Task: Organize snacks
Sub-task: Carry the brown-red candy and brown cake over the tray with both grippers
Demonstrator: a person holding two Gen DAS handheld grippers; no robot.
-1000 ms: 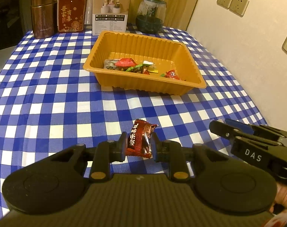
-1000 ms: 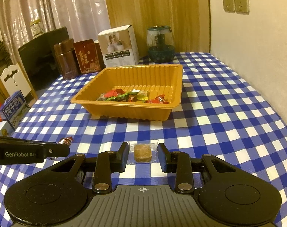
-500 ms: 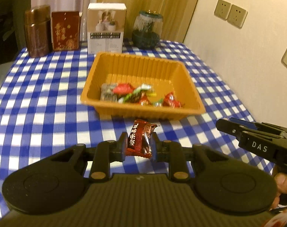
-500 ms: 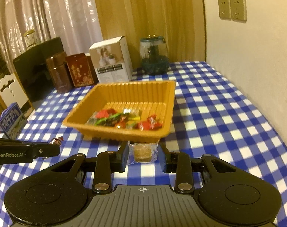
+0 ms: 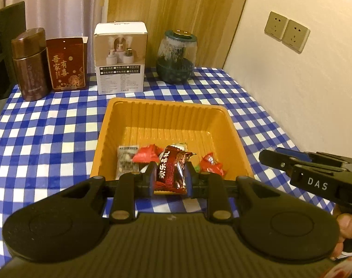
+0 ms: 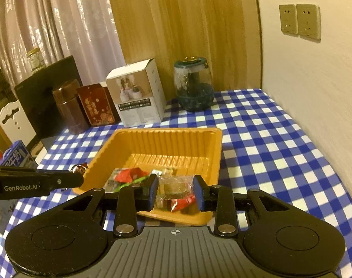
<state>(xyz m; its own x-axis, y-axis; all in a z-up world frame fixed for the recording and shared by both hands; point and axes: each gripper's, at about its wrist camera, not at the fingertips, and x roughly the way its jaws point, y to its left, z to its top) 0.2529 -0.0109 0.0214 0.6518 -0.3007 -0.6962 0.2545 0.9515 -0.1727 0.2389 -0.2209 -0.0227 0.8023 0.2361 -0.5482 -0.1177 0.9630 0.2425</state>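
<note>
"DAS" on right tool (image 5: 315, 180); "GenRobot.AI" on left tool (image 6: 34, 183).

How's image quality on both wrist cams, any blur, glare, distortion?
Left wrist view: warm, dim indoor light; fisheye bends the wall and checked tablecloth; the dark red snack in the left gripper is sharp, its print legible. Right wrist view: same orange cast; the clear-wrapped snack between the right gripper fingers is soft and blurred; mild sheen on the orange tray; corners vignetted.
</note>
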